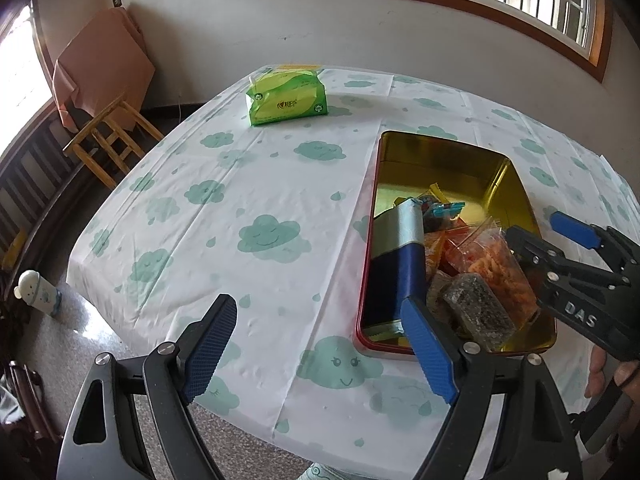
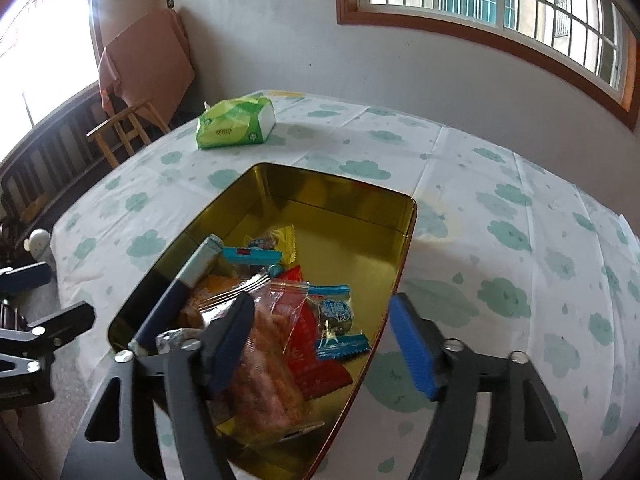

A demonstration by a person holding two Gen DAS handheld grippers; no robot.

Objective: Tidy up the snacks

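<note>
Right wrist view: right claw [image 2: 324, 344] angled down over tin [image 2: 344, 192], wide, empty; left claw [image 1: 320, 348] wide.

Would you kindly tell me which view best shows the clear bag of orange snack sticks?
The right wrist view: the clear bag of orange snack sticks lies close below, nearly whole. The left wrist view shows it smaller, partly behind the right gripper.

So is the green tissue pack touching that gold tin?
Apart. In the left wrist view, the green tissue pack sits far across the table from the gold tin, with bare tablecloth between them.
</note>
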